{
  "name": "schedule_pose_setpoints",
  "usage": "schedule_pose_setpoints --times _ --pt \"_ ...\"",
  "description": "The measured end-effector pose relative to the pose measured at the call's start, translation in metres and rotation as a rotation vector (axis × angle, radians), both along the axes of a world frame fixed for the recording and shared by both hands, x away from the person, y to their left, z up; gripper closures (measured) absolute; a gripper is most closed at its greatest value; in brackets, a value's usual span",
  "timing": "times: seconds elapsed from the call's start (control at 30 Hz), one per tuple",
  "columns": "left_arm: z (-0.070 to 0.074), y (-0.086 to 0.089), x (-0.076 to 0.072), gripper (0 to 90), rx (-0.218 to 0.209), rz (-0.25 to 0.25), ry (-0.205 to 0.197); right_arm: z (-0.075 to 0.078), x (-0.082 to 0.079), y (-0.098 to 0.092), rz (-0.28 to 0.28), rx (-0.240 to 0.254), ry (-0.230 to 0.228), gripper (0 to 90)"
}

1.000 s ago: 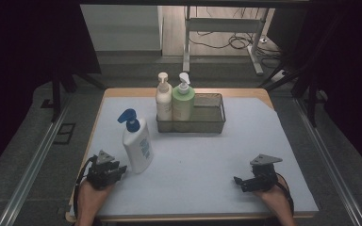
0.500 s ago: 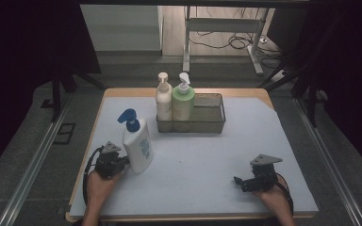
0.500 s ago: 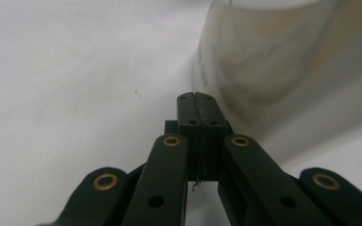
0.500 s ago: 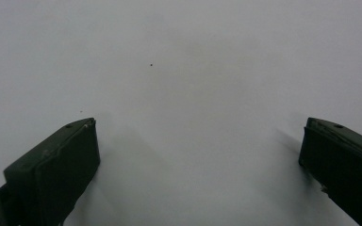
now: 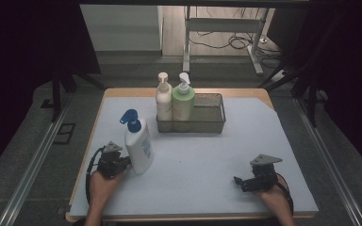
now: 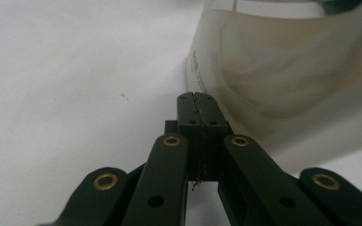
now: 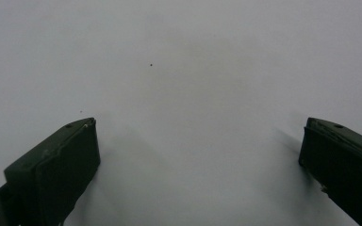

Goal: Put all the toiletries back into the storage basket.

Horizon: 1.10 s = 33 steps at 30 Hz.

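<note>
the white pump bottle [image 5: 138, 147] with the blue pump top [image 5: 130, 118] stands upright on the pale mat [image 5: 198, 155], at about eight o'clock from the mat's middle, leaning a little toward the far left. in the left gripper view its cloudy white wall [image 6: 283, 75] rises just off to the one o'clock side of the jaw tips.

the left gripper [image 5: 122, 162] lies low at the bottle's nine o'clock side, right at its base. its jaws have just been closing and now stand pressed together, pad flat against pad, with nothing between them; the tips [image 6: 196, 106] sit just beside the bottle's foot, and whether they touch it cannot be told. the person's left hand [image 5: 102, 183] holds it from the seven o'clock edge of the mat.

the right gripper [image 5: 241, 181] rests at about five o'clock on the mat, well apart from the bottle, held by the right hand [image 5: 272, 197]. its jaws are spread wide with bare mat between them.

at twelve o'clock a dark mesh basket [image 5: 212, 123] sits on the mat, with a cream pump bottle [image 5: 163, 101] and a green pump bottle [image 5: 183, 101] standing side by side in its left end.
</note>
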State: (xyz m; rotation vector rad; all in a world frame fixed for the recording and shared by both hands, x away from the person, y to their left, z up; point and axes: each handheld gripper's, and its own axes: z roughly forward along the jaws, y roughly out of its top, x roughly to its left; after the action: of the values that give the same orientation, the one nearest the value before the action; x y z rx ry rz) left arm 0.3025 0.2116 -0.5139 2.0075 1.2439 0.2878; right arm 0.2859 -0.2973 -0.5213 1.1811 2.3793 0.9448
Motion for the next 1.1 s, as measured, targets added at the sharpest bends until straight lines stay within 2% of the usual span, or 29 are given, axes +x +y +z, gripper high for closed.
schedule_pose_setpoints --times 0.47,0.7,1.1 --pt "-0.001 -0.007 -0.003 89.8 -0.023 -0.008 0.008 0.0 0.0 0.0 0.0 0.0 0.0 0.0" --pt "-0.001 -0.014 -0.007 89.8 -0.029 -0.027 0.013 0.0 0.0 0.0 -0.001 0.001 0.001 0.0" --pt "0.0 -0.032 -0.013 89.7 0.004 -0.086 0.01 0.0 0.0 0.0 0.0 0.0 -0.001 0.0"
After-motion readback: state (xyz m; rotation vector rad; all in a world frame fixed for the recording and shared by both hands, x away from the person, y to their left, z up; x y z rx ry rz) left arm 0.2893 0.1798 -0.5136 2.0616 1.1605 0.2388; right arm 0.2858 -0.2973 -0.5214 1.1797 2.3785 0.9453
